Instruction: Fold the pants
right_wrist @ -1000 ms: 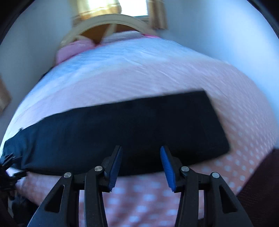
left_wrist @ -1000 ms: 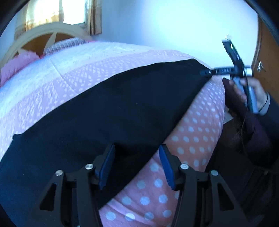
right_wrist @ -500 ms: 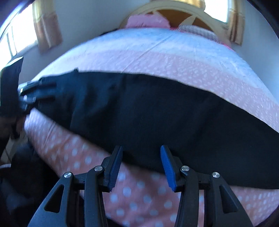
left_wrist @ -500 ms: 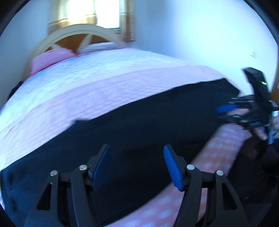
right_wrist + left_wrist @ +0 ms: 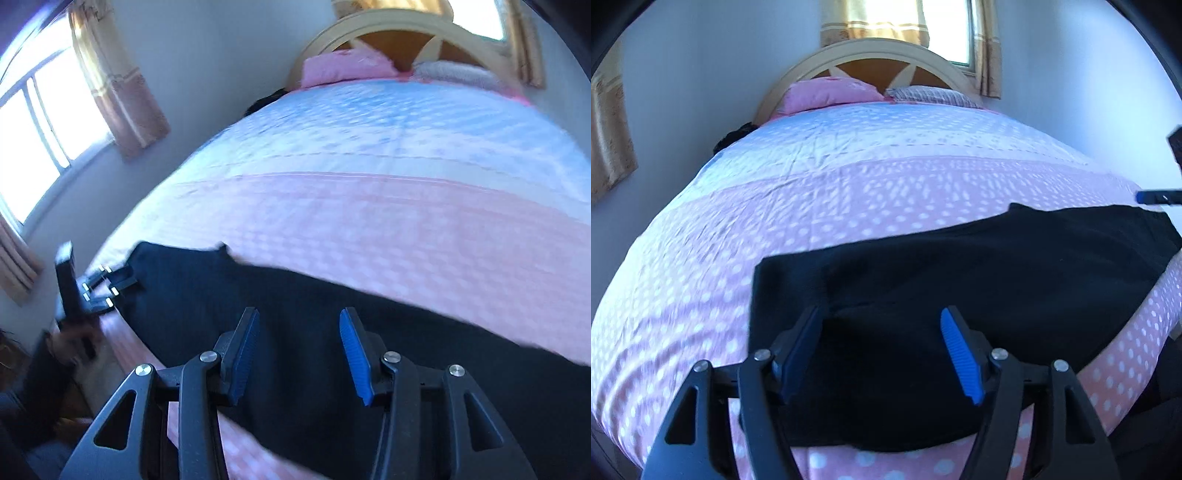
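Black pants (image 5: 997, 277) lie flat in a long strip across the near side of the bed. My left gripper (image 5: 882, 332) hovers open over their left end, nothing between its pads. One blue finger (image 5: 1156, 196) of my right gripper shows at the right edge, just beyond the pants' far corner. In the right wrist view the pants (image 5: 295, 295) run from left to right under my right gripper (image 5: 299, 332), which is open and empty. There my left gripper (image 5: 118, 288) sits open at the pants' left end, held by a hand (image 5: 74, 339).
The pink and white dotted bedspread (image 5: 849, 184) covers the bed. A pink pillow (image 5: 827, 94) and a striped pillow (image 5: 931, 94) lean on the arched headboard (image 5: 886, 59). A curtained window (image 5: 44, 122) is on the left wall. Something dark (image 5: 735, 136) lies at the bed's left side.
Both views have swung left along the pants. My left gripper now sits over the left end, and the right gripper has slid out to the left view's right edge. Both stay open.
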### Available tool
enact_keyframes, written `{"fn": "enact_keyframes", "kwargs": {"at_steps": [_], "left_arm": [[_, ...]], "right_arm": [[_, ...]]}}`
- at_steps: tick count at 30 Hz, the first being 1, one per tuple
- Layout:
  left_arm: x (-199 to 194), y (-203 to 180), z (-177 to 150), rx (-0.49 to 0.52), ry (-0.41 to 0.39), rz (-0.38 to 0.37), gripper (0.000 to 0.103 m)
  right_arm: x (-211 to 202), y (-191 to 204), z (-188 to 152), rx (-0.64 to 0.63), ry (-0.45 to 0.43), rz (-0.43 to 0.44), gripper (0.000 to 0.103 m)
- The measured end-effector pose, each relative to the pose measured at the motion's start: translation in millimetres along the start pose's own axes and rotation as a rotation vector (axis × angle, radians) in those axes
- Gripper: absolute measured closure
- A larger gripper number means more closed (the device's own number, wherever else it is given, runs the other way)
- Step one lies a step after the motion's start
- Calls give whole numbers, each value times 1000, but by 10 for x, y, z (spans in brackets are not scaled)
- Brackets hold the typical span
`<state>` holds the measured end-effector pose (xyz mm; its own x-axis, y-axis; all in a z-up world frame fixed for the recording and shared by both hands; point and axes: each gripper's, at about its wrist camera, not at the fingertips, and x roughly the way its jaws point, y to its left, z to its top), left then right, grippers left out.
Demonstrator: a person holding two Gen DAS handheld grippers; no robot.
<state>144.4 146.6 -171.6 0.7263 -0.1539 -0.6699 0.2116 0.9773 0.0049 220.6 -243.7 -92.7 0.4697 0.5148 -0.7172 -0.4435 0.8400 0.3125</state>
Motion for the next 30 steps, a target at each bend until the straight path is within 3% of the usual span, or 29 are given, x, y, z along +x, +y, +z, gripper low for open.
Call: {"fn": "enact_keyframes", "kwargs": {"at_steps": [8, 12, 14, 15, 16, 18, 24, 30], "left_arm": [[62, -49, -67, 13, -27, -5, 29], [17, 64, -55, -2, -24, -12, 27], [21, 93, -49, -13, -20, -9, 27], [26, 107, -44, -17, -20, -9, 27], [21, 122, -47, -18, -19, -5, 26], [32, 140, -43, -22, -19, -5, 26], [33, 162, -43, -15, -11, 8, 25], [66, 182, -36, -9, -6, 11, 22]], "right_arm": [[1111, 471, 504, 105, 89, 154, 56], [1540, 559, 513, 167, 174, 186, 56], [1685, 642, 482, 157, 209, 163, 57], [1683, 671, 475, 137, 203, 143, 74], [1684, 707, 475, 118, 206, 132, 83], [1654, 759, 491, 99, 194, 104, 92], [1558, 814, 553, 80, 136, 43, 96], [1702, 686, 483, 111, 165, 22, 96]]}}
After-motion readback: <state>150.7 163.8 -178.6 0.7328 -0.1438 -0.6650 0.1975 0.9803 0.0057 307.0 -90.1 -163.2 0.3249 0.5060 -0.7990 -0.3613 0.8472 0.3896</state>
